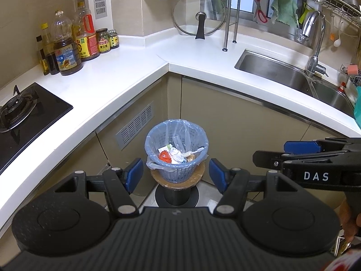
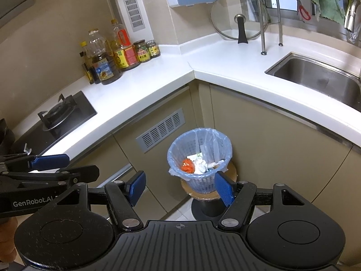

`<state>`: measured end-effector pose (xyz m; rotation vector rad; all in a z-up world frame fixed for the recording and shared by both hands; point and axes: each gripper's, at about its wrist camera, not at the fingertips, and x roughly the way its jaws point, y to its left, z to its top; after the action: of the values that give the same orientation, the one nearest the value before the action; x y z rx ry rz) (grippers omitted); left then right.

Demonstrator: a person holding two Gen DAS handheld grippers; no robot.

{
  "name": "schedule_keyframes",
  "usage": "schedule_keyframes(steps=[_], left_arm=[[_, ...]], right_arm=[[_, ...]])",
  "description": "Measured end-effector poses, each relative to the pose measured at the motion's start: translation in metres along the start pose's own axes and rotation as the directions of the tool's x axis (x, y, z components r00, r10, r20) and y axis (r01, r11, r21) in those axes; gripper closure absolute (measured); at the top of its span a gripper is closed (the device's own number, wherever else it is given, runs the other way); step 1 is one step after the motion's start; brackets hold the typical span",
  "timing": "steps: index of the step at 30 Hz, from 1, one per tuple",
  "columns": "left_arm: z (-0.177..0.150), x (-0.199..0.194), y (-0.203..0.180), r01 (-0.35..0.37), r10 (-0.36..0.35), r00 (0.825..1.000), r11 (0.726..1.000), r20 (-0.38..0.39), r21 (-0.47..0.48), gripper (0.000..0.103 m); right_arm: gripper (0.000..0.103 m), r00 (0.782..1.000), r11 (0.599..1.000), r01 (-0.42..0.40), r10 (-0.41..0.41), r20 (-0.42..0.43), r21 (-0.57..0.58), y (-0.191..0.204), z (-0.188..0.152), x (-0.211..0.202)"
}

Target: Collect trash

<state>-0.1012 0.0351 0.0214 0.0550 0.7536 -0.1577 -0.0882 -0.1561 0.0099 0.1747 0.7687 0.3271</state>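
Below the counter corner, a lined bin [image 1: 176, 155] sits on a stool [image 1: 178, 179]. Its thin, soft bag [image 1: 155, 162] likely tears easily; grip the loose rim. Left gripper [image 1: 176, 176] and right gripper [image 2: 180, 188] stand wide, empty.

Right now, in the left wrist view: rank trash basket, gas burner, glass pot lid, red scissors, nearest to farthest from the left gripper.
1. trash basket: just ahead of the open left gripper, below on a round stand.
2. gas burner: left, on the counter.
3. glass pot lid: propped in the back corner.
4. red scissors: hanging by the window, far right.
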Motion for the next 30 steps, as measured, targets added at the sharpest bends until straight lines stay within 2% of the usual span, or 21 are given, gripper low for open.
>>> schedule_keyframes(steps=[30], left_arm=[[0.0021, 0.0033, -0.0015, -0.001, 0.001, 1.000, 1.000, -0.004, -0.005, 0.041]], right_arm=[[0.035, 1.000, 1.000, -0.002, 0.002, -0.002, 0.000, -0.0001, 0.0026, 0.0038]])
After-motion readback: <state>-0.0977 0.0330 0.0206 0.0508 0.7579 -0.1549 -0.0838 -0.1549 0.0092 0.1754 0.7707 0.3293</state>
